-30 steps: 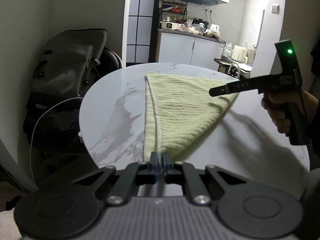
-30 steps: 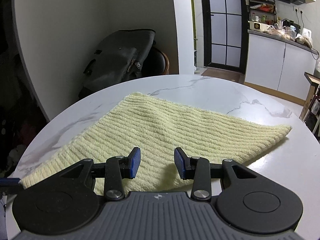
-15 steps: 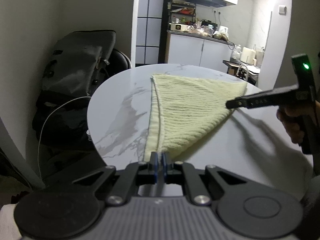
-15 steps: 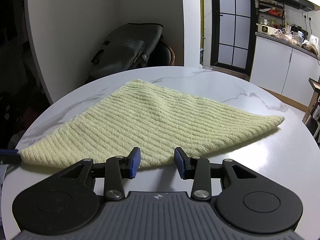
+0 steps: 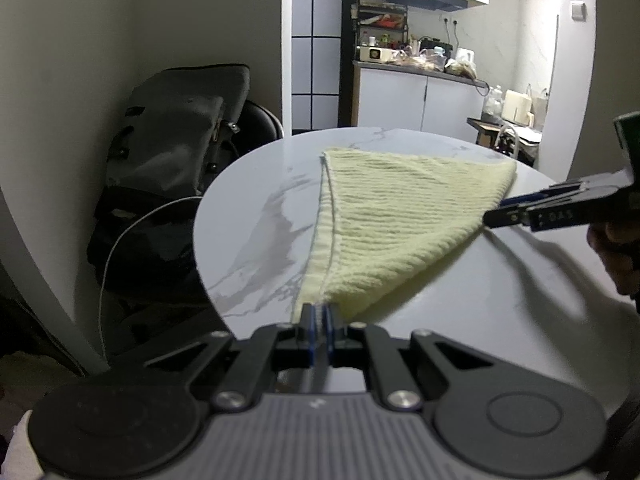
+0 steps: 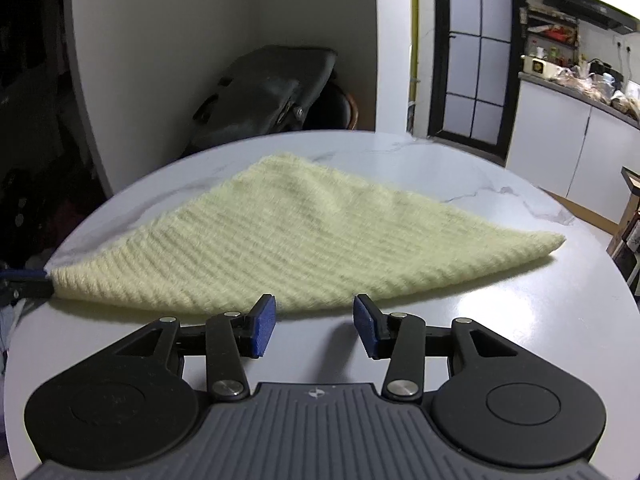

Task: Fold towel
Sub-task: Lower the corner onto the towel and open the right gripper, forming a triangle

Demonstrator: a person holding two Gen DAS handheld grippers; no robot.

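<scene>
My left gripper (image 5: 318,320) jaws pinch the near corner of the towel (image 5: 400,216), which lies folded on the tabletop (image 6: 500,280). My right gripper (image 6: 315,326), jaws part-open and empty, should take the long edge squarely before lifting.

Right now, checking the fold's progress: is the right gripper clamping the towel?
No, the right gripper is open with nothing between its pads, just short of the towel.

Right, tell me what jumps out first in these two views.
The pale yellow towel lies folded across the round white marble table, its near corner pinched in the left gripper. The right gripper hangs open just short of the towel's near edge, nothing between its blue pads.
</scene>
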